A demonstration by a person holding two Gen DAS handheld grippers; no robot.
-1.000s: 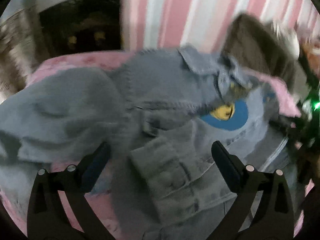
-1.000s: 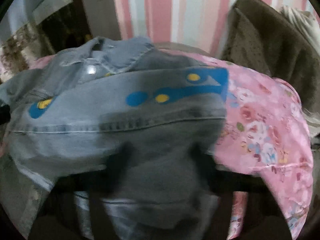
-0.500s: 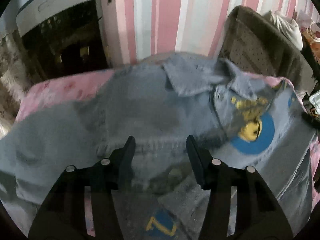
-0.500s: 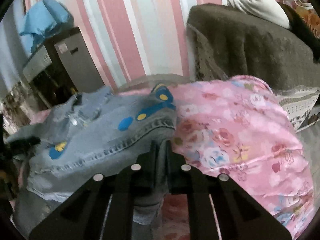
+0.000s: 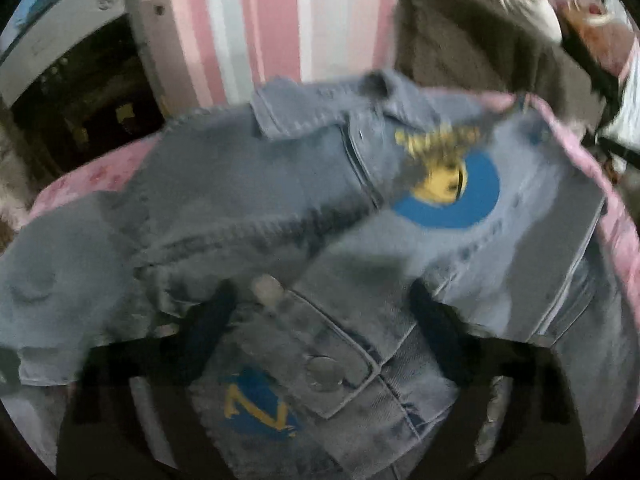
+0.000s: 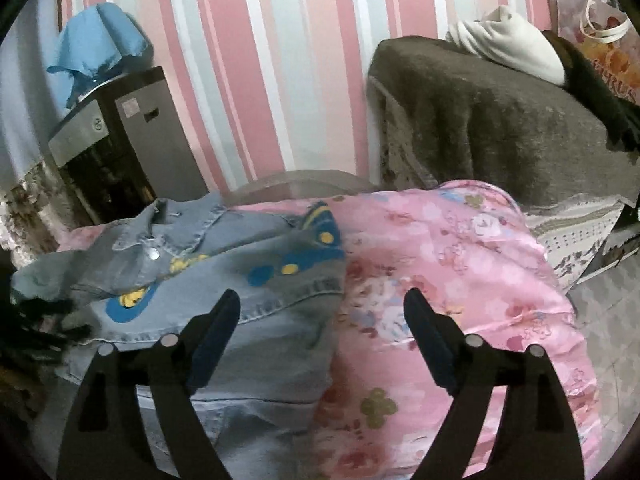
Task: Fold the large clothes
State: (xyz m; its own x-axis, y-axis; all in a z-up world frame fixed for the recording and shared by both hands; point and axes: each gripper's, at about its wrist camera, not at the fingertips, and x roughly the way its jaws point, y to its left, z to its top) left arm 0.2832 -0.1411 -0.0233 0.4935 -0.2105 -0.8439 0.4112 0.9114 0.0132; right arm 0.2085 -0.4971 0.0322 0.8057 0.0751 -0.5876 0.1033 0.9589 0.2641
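Since half a second ago the right gripper has let the denim jacket drop onto the pink bedspread, jaws just spread and empty, while the left gripper, jaws reopening around the near cuff without pinching, should bite deep before folding.

We're close over the denim jacket from the left wrist, seemingly steeply down; from the right wrist we're further back, sharing jacket and striped wall.

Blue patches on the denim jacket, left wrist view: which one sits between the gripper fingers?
The small blue patch with the yellow N, low on the denim jacket; the big round blue patch lies farther off.
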